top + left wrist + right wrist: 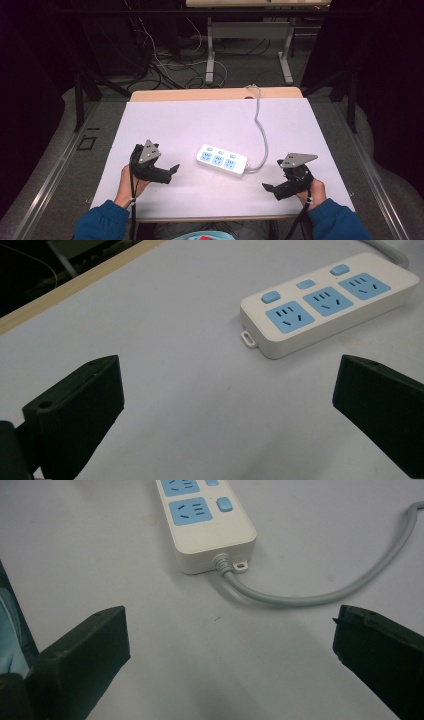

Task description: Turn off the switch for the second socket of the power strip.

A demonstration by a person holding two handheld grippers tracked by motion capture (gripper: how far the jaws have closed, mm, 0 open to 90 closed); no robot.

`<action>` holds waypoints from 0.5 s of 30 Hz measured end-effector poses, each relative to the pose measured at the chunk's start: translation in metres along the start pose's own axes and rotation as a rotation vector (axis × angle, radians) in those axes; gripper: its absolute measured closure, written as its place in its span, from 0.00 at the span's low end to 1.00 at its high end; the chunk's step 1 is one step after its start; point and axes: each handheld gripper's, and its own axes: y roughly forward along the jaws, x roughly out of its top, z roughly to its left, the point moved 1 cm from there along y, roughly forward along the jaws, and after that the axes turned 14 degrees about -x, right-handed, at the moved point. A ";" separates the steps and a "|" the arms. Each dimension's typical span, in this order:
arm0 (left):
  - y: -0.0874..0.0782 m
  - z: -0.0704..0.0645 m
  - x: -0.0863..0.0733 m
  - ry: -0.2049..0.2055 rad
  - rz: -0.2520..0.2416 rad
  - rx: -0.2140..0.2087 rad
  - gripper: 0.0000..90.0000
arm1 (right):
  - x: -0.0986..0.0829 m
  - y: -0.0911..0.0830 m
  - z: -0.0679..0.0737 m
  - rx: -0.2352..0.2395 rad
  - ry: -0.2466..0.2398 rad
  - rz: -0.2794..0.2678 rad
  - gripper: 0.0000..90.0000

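Power strip (221, 159) is lying flat mid-bench, sockets up, its cord (260, 125) running off the far edge of the bench (165, 115). Left gripper (174, 169) is hovering just off the strip's plain end, right gripper (266, 188) off the cord end; neither is touching it. Both sets of jaws are standing wide, holding nothing. Judgement: flanking the strip like this is setting up a two-ended approach, one end each. Cord's slack loop is lying near the right jaws, a possible snag.
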 end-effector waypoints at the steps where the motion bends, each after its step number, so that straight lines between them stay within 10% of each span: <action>1: 0.000 0.000 0.000 0.000 0.000 0.000 0.00 | 0.000 0.000 0.000 0.000 0.000 0.001 0.01; 15: 0.018 0.000 0.014 0.014 0.000 -0.026 0.00 | 0.000 0.000 0.000 0.005 0.001 0.005 0.01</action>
